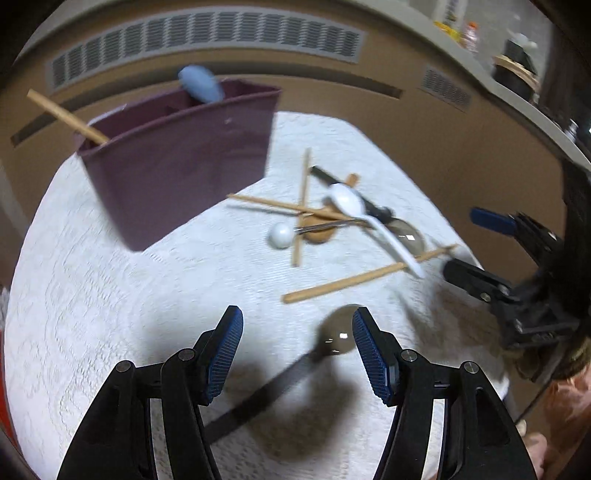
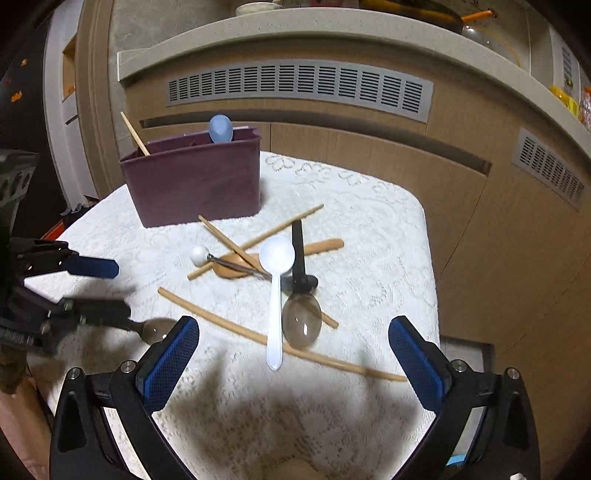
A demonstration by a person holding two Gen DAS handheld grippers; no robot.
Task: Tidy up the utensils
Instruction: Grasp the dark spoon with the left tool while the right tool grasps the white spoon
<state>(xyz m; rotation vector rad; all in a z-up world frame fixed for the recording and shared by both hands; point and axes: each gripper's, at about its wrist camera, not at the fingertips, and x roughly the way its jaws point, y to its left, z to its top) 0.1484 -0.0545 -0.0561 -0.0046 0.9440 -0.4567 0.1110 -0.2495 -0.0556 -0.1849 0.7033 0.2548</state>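
Note:
A purple bin (image 1: 177, 155) (image 2: 192, 184) stands at the back of the lace-covered table, holding a blue spoon (image 1: 201, 83) (image 2: 221, 128) and a chopstick (image 1: 66, 116) (image 2: 135, 134). Mid-table lies a heap of a white spoon (image 2: 275, 280) (image 1: 349, 203), a smoky spoon (image 2: 301, 323), a wooden spoon (image 2: 236, 267), several chopsticks (image 2: 258, 336) and a white ball-ended tool (image 2: 199, 254). My left gripper (image 1: 297, 332) (image 2: 110, 288) is open over a dark spoon (image 1: 332, 339) (image 2: 159, 330) that lies on the cloth, its bowl by the right fingertip. My right gripper (image 2: 293, 325) (image 1: 465, 247) hangs wide open and empty above the heap's near end.
The white lace cloth (image 2: 369, 221) covers a small table whose right edge drops off next to wooden cabinets (image 2: 461, 192) with vent grilles. A stone counter (image 2: 295, 29) with bottles and jars runs behind. A person's hand (image 1: 569, 406) shows at the right edge.

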